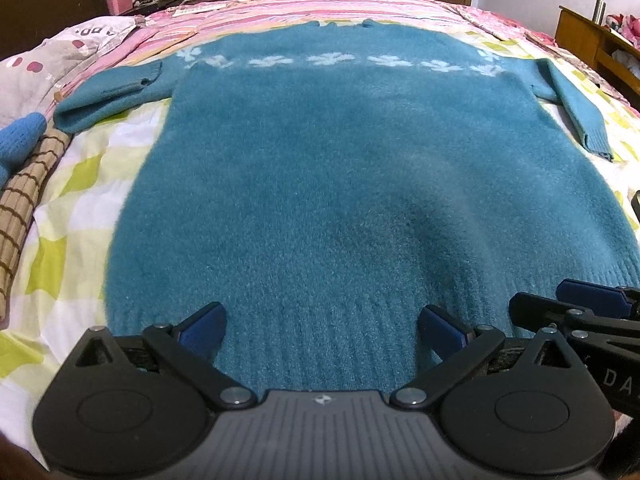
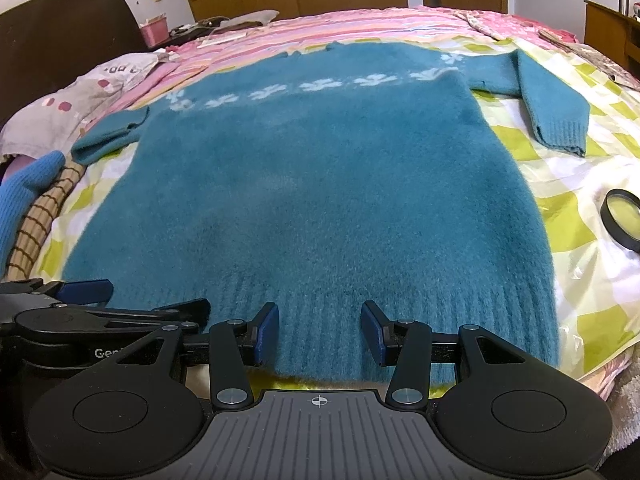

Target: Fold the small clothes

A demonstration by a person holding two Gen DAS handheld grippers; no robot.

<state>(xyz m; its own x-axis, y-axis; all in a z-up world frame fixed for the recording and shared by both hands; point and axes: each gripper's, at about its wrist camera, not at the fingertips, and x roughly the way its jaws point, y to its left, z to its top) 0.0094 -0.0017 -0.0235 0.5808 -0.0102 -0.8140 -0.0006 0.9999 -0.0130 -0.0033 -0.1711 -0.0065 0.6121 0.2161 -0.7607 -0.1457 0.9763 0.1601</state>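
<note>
A fuzzy teal sweater (image 1: 340,168) with a row of white flowers across the chest lies flat on the bed, ribbed hem toward me, both sleeves bent inward. It also shows in the right wrist view (image 2: 320,184). My left gripper (image 1: 322,330) is open, its blue pads over the hem's middle-left. My right gripper (image 2: 320,334) is open over the hem further right. The right gripper shows at the left view's right edge (image 1: 576,308), and the left gripper at the right view's left edge (image 2: 88,300).
The sweater rests on a yellow-green checked sheet (image 2: 560,208) over pink striped bedding (image 1: 320,4). A magnifying glass (image 2: 624,218) lies at the right. A blue mitten (image 2: 24,196), a brown checked cloth (image 1: 24,208) and a pillow (image 1: 44,64) lie at the left.
</note>
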